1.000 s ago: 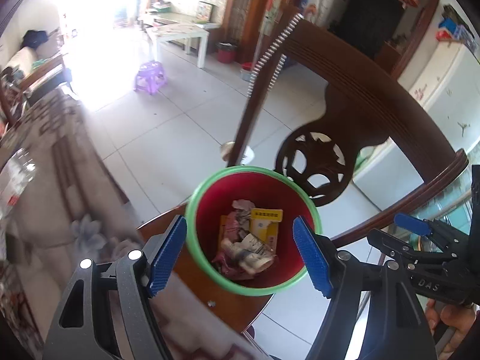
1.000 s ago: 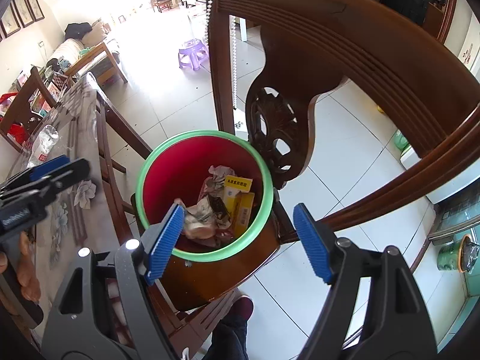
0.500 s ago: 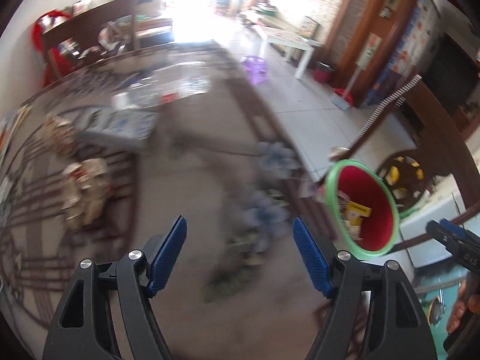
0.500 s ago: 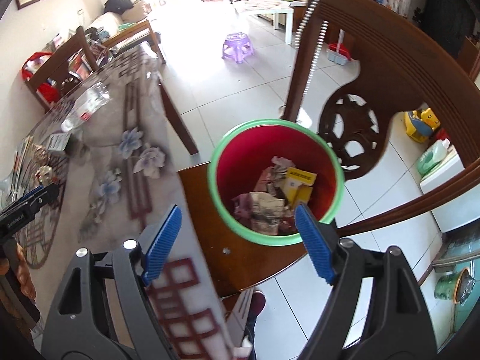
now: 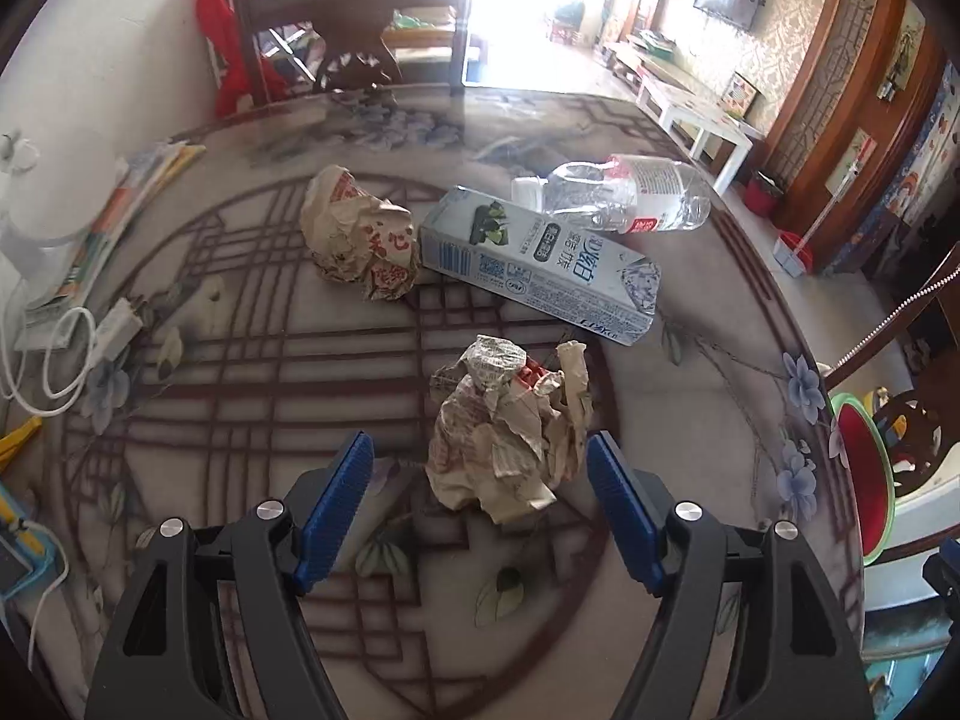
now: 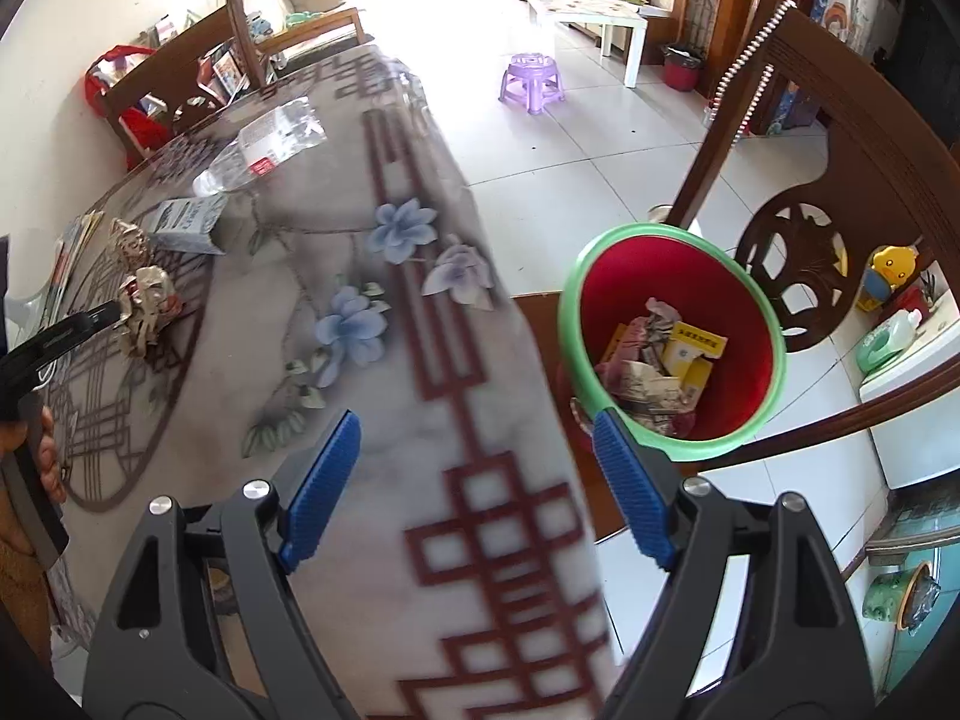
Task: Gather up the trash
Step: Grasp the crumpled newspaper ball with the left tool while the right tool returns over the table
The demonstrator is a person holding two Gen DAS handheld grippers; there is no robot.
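1. Having swung away from the red bin (image 6: 672,330), now lining up the left gripper (image 5: 480,480), jaws apart, on a crumpled paper wad (image 5: 510,432) lying on the patterned tablecloth (image 5: 240,360).
2. Idling the right gripper (image 6: 474,480), jaws apart and empty, beside the bin.
3. Looking loosely balled, printed, beige.

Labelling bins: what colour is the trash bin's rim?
Green, around a red inside; the trash bin shows best in the right wrist view.
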